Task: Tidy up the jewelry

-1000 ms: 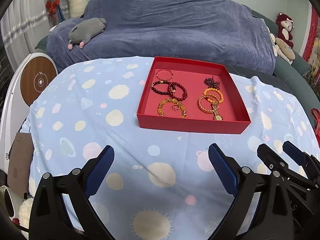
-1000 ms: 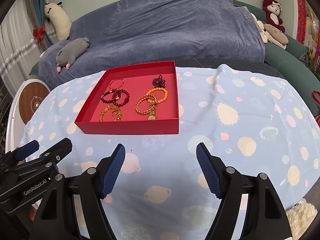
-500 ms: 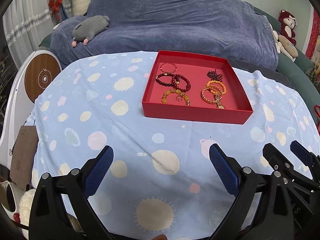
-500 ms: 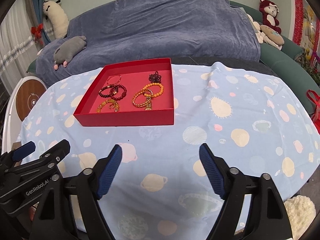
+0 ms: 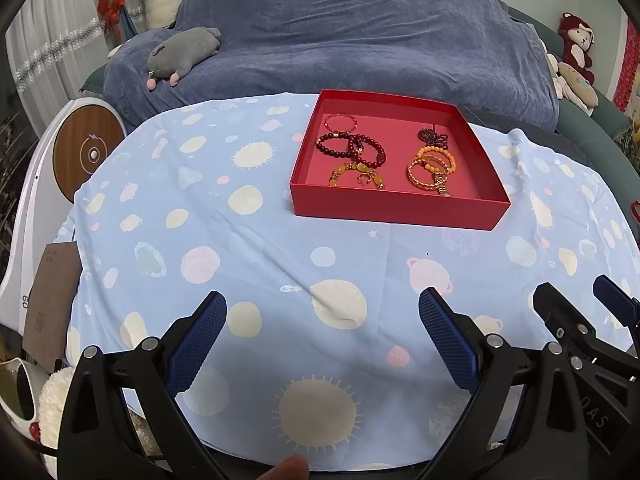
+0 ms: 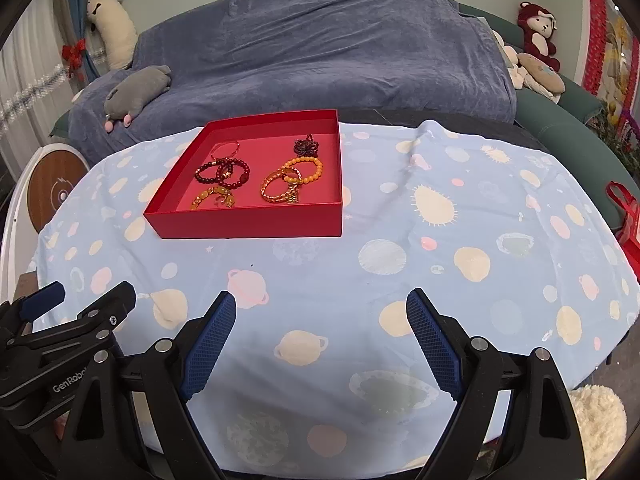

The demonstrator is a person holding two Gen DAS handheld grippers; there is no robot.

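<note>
Nearest to the cameras, both grippers hang over the near edge of the counter, side by side and pointing down toward it. On the left gripper (image 5: 322,312) the jaws stand wide apart with nothing between them. On the right gripper (image 6: 320,312) the jaws are opening, and only the cloth shows in the gap. A fingertip (image 5: 286,468) of the person shows at the very bottom of the left view.

Under them lies the light blue tablecloth (image 6: 400,280) with planets and suns, and the near half of it carries no jewelry.

Further on, toward the far edge of the counter and a little to the left of its middle in the right view, stands the red box (image 6: 248,222), without a lid. All the jewelry I can see is inside it: dark red bead bracelets (image 6: 222,174), orange bead bracelets (image 6: 304,170), a yellow stone bracelet (image 6: 214,198), a thin red ring (image 6: 226,148) and a dark knotted ornament (image 6: 306,146). They lie in two loose columns, some overlapping.

I judge the gathering is done, and perhaps only closing the box is left; no lid is visible.

Behind the counter is a sofa (image 6: 320,48) under a blue cover.
</note>
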